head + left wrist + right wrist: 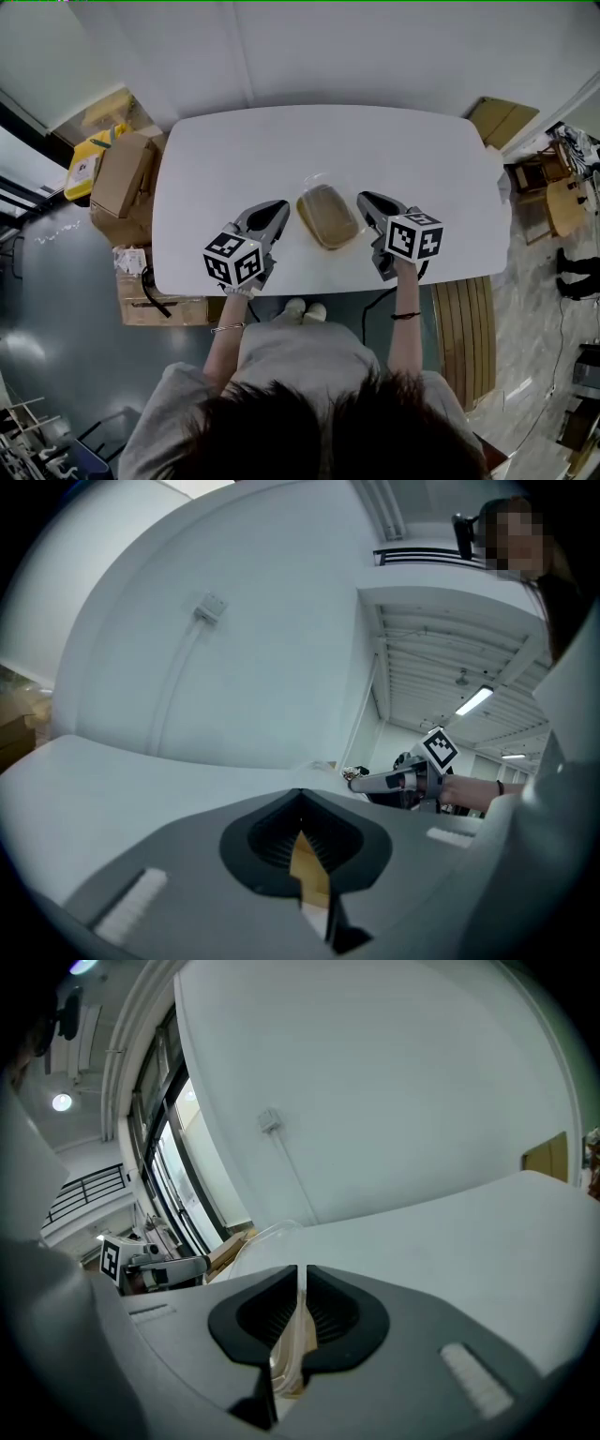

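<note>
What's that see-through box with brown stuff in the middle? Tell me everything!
The clear box looks like thin, shiny plastic, rounded at the corners, with something flat and tan-brown inside. It is over the near middle of the white table. The left gripper and right gripper each pinch one side edge.

Clear plastic tub [328,217]: shallow, rounded-rectangular, filled with a flat tan-brown mass. Sits level on the white table [281,150] toward its 6 o'clock edge, long axis roughly 11 to 5 o'clock. Pinched at 9 o'clock by the left gripper [283,206] and at 3 o'clock by the right gripper [364,200] (thin clear rim [298,1316] between those jaws).
</note>
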Tool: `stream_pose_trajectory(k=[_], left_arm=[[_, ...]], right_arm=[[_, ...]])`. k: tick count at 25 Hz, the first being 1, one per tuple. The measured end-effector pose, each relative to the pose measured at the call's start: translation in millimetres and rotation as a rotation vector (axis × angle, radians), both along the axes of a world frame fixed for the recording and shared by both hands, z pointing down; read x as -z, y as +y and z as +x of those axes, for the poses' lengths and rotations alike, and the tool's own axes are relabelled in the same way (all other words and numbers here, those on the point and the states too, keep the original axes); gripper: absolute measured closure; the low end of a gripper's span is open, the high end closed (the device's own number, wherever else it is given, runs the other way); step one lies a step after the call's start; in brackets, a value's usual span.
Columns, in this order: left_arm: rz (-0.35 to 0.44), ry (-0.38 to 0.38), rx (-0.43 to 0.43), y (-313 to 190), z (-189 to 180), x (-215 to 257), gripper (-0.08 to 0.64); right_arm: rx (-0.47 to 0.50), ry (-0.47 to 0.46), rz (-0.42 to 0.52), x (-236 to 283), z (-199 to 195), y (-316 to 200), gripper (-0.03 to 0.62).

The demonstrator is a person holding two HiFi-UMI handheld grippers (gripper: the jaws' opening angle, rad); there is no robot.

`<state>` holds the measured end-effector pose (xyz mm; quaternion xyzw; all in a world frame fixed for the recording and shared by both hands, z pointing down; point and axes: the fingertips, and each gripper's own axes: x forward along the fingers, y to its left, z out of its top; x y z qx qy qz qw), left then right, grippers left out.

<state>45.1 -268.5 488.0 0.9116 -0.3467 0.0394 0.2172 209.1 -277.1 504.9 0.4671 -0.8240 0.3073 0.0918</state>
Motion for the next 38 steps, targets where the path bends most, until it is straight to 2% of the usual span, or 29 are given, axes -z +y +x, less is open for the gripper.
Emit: stream_pose_trajectory(k=[14,30,38], left_arm=[[0.087,0.024,-0.044,15.2,4.3,39.3,0.569],[0.185,0.058,-0.062,43.1,-1.2,90.2,0.569],[0.206,0.081,-0.064,56.4,-4.4,100.0,0.569]], right_arm=[[-0.051,-0.069,0.139,53.9,9.2,25.6,0.549],[-0.049,-0.121,0.273,103.2,9.5,60.8,0.549],[-0.047,-0.141,0.315,114.9,10.5,78.9,0.551]])
